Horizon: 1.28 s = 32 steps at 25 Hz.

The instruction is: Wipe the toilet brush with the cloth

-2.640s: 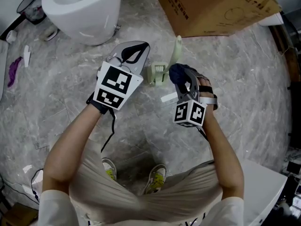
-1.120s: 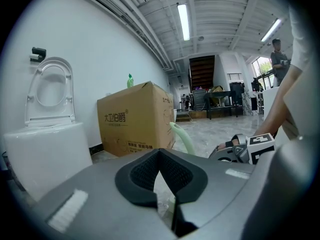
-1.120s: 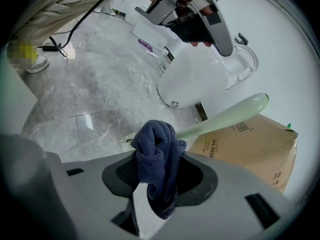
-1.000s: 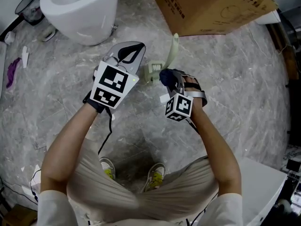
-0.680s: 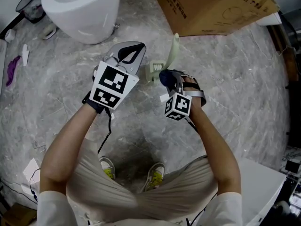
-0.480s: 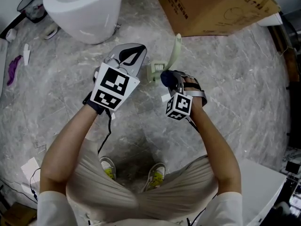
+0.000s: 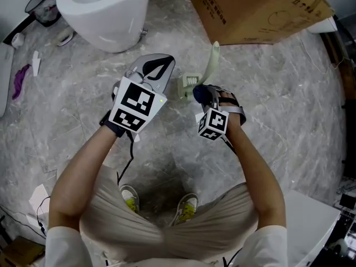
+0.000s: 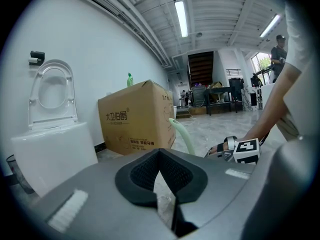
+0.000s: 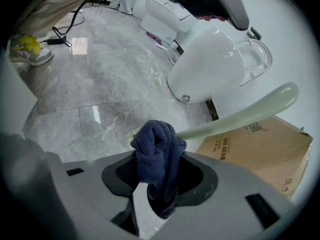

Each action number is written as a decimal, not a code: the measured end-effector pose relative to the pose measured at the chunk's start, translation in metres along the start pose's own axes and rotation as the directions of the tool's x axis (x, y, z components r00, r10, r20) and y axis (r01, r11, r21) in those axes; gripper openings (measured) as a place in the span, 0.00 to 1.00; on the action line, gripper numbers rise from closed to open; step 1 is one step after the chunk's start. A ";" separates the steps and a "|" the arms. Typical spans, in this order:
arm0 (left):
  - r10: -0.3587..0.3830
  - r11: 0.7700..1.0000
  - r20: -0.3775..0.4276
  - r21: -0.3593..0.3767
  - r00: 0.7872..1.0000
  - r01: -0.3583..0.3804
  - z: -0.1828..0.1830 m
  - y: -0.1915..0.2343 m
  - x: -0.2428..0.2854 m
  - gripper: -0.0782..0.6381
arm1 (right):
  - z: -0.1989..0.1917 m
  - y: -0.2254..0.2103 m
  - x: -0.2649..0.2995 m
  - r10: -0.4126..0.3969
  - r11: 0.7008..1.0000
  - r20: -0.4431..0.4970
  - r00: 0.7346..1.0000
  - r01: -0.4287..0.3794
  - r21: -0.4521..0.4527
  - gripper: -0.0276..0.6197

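My right claw (image 9: 159,184) pinches the cloth (image 9: 157,156), jaws tight on its fold. The brush (image 9: 240,114) handle slants up and right from just behind the cloth, touching it. My left claw (image 8: 162,184), left of the brush, has its jaws nearly together on nothing.

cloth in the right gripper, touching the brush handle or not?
Touching. Right gripper view: the brush handle runs straight into the top fold of the cloth, no gap between them.
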<state>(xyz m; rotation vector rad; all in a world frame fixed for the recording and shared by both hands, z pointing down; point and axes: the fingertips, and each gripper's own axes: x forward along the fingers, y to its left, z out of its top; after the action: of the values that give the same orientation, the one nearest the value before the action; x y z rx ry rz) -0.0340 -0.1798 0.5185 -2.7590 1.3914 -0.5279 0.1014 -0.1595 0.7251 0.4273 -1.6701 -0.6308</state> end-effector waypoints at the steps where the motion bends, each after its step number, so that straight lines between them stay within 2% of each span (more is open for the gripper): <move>1: 0.000 1.000 -0.001 0.001 1.000 0.000 0.000 0.000 0.000 0.11 | 0.001 0.001 0.001 0.003 1.000 0.000 1.000 -0.003 -0.003 0.31; 24: -0.041 0.999 -0.017 0.019 0.999 0.041 -0.006 -0.014 0.006 0.11 | -0.004 0.018 0.014 0.053 0.998 -0.034 0.998 -0.054 -0.041 0.31; 32: -0.048 0.999 -0.029 0.017 0.998 0.049 -0.010 -0.014 0.009 0.11 | -0.011 0.016 0.022 0.057 0.998 -0.049 0.997 -0.057 -0.003 0.31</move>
<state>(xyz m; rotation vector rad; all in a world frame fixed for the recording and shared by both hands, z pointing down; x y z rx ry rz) -0.0212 -0.1765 0.5332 -2.7888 1.3221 -0.5804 0.1093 -0.1622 0.7530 0.3878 -1.6285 -0.5770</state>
